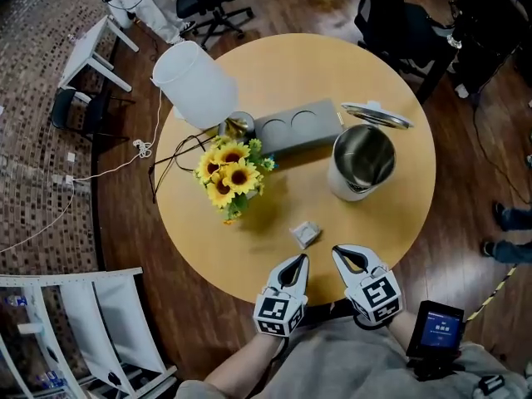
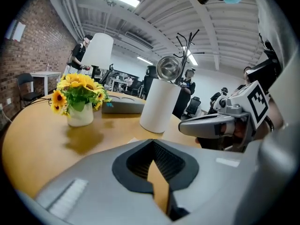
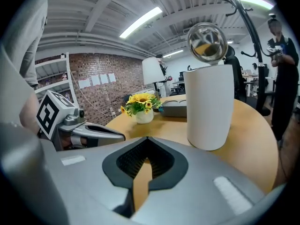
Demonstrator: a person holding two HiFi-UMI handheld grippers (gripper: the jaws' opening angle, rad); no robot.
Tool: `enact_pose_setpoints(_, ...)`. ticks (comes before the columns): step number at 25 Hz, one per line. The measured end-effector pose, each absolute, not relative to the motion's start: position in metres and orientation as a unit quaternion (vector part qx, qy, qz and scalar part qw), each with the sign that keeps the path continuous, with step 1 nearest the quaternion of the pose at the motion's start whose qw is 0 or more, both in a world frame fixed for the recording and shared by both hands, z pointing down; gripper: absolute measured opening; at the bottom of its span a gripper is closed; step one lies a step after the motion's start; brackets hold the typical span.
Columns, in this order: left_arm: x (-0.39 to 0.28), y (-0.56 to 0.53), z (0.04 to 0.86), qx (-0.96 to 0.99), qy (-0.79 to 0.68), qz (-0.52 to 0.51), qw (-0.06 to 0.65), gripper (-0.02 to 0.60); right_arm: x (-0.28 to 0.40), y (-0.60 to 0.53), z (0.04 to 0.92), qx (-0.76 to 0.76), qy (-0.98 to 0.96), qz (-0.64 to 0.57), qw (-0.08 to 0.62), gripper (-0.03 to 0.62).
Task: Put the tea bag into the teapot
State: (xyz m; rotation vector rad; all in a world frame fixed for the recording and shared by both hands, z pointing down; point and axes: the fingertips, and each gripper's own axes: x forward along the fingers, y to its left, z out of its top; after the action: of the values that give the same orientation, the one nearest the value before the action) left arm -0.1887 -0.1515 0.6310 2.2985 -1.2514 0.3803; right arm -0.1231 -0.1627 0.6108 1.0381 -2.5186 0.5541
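Left claw (image 1: pixel 296 264) shut, nothing between jaws. Right claw (image 1: pixel 347 258) shut too, empty. Both low over near edge of round tan wooden worktop (image 1: pixel 249 248), black-and-white square markers on their cubes. Tea bag (image 1: pixel 305 233), small pale square packet, flat on worktop just ahead, between the two claw tips, untouched. Teapot (image 1: pixel 362 161) farther back on right: white cylinder, shiny steel inside, lid (image 1: pixel 376 115) hinged open. Behind: sunflowers (image 1: pixel 231 175) in white vase, grey box (image 1: pixel 298 126) with two round recesses, white lampshade (image 1: pixel 194 83). Phone (image 1: pixel 438 331) screen text too small to read.
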Motion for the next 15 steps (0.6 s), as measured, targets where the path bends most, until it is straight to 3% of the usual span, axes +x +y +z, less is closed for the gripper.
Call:
enact_pose_setpoints(11, -0.183, -0.156, 0.671, 0.835, -0.448, 0.18, 0.262, -0.003, -0.12, -0.167, 0.637, 0.364, -0.885, 0.221, 0.191, 0.009)
enact_pose_setpoints(15, -0.185, -0.16, 0.689, 0.828, -0.449, 0.222, 0.253, 0.084, -0.119, -0.168, 0.642, 0.363, -0.883, 0.227, 0.191, 0.009)
